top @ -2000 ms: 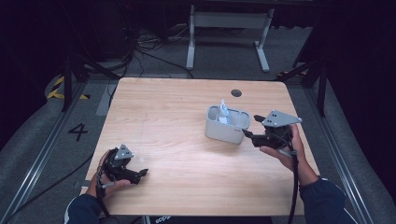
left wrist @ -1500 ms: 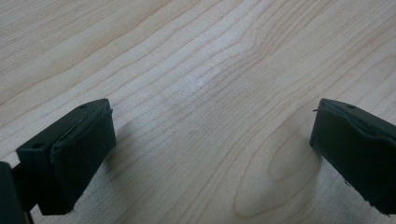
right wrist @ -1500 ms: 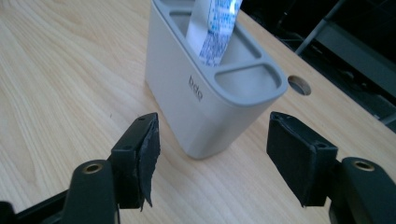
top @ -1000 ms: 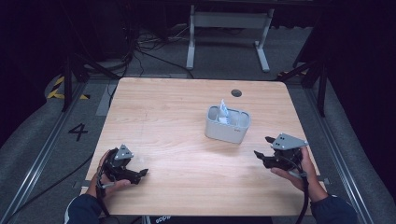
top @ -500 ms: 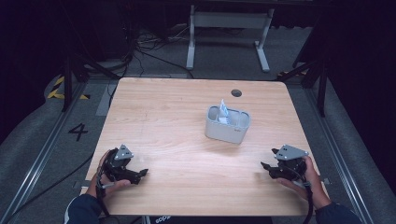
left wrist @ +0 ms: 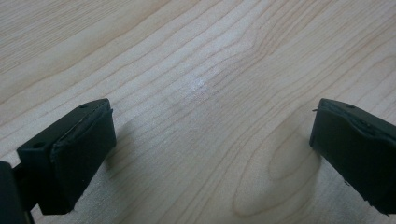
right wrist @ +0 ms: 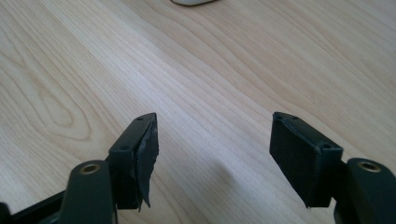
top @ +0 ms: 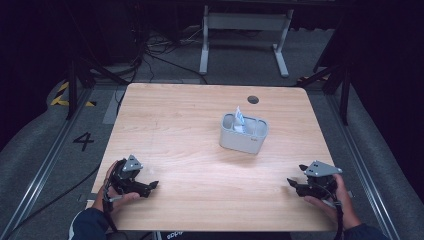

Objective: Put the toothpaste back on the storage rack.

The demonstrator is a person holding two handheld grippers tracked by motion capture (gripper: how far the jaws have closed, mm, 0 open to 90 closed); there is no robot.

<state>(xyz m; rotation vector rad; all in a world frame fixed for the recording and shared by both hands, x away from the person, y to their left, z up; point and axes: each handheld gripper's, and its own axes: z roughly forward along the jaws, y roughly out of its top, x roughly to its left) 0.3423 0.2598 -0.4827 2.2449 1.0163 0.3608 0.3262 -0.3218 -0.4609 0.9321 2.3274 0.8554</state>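
Observation:
A small grey bin [top: 243, 134] stands right of the table's middle, with a white and blue packet [top: 238, 119] sticking up from its left compartment. My left gripper [top: 150, 186] rests low at the near left of the table, held by a hand, and points right. In the left gripper view it [left wrist: 210, 126] is open over bare wood. My right gripper [top: 292, 184] sits at the near right corner and points left. Its own view shows it [right wrist: 215, 133] open with nothing between the pads, and the bin's base [right wrist: 189, 2] at the top edge.
The light wooden table [top: 190, 125] has a dark round cable hole [top: 253, 99] near its far edge. A metal stand [top: 245, 35] and cables lie on the dark floor beyond. A rail with a "4" marking [top: 83, 140] runs along the left.
My right gripper has drawn back from beside the bin and sunk to the near right corner of the table. The left gripper and the bin have stayed put.

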